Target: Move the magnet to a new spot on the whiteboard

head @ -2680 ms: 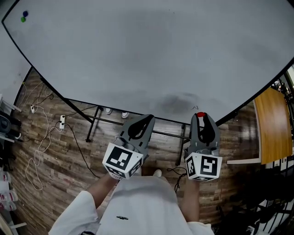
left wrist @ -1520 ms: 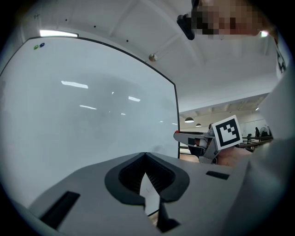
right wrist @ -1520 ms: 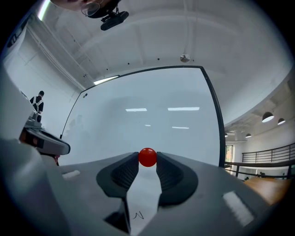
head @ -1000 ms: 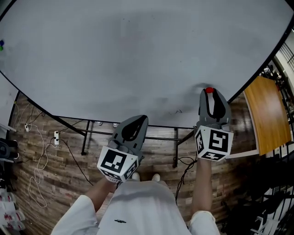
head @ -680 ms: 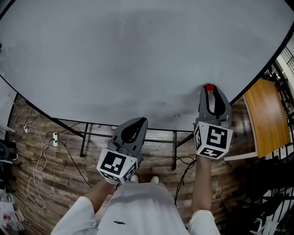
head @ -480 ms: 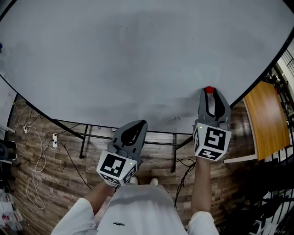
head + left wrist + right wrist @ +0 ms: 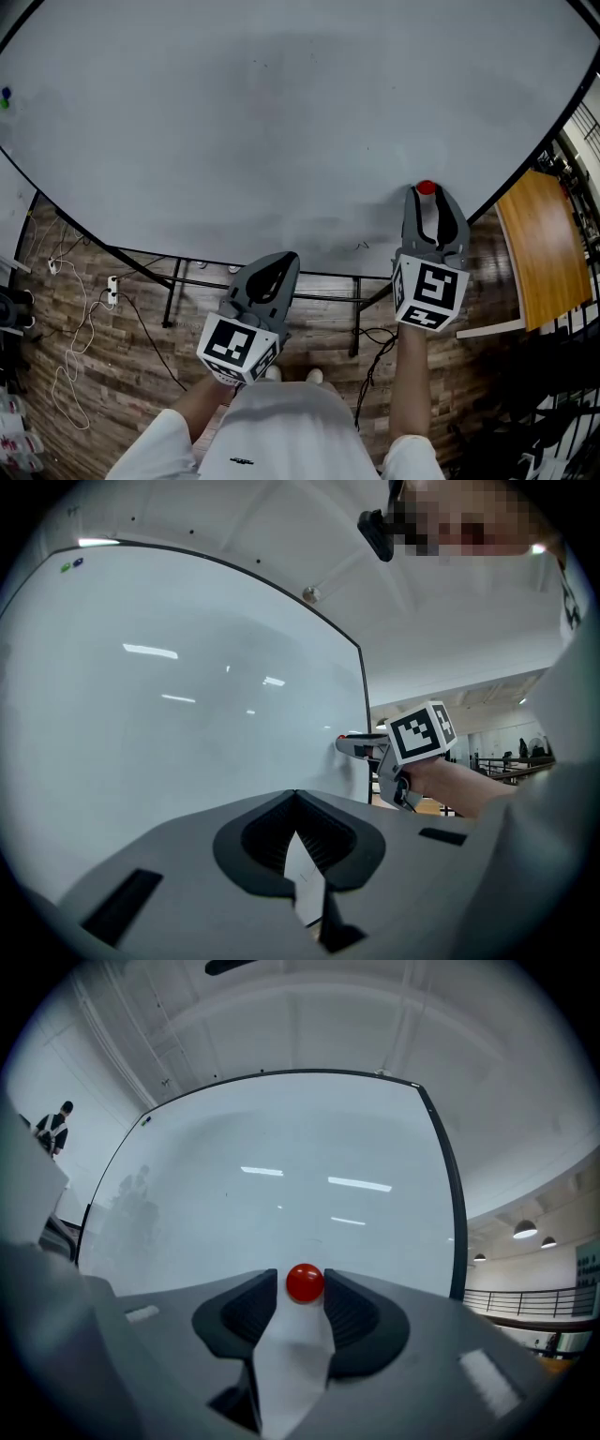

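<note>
The red magnet [image 7: 426,187] sits on the whiteboard [image 7: 281,112] near its lower right edge. My right gripper [image 7: 427,195] points at the board with the magnet [image 7: 305,1282] between its fingertips. Its jaws have just been opening, and a thin gap shows beside the magnet, so the pads no longer press on it. My left gripper [image 7: 284,257] hangs lower and to the left, short of the board, its tips [image 7: 294,794] closed together on nothing. The right gripper [image 7: 354,746] also shows against the board in the left gripper view.
A wooden tabletop [image 7: 544,244] stands just right of the board's black frame. The board's stand bars [image 7: 272,274] and loose cables [image 7: 84,309] lie over the wood floor below. Two small blue and green magnets [image 7: 6,97] sit at the board's far upper left.
Since the oldest frame the right gripper has carried the red magnet up and to the right along the board. Over the last second both grippers have stayed almost in place.
</note>
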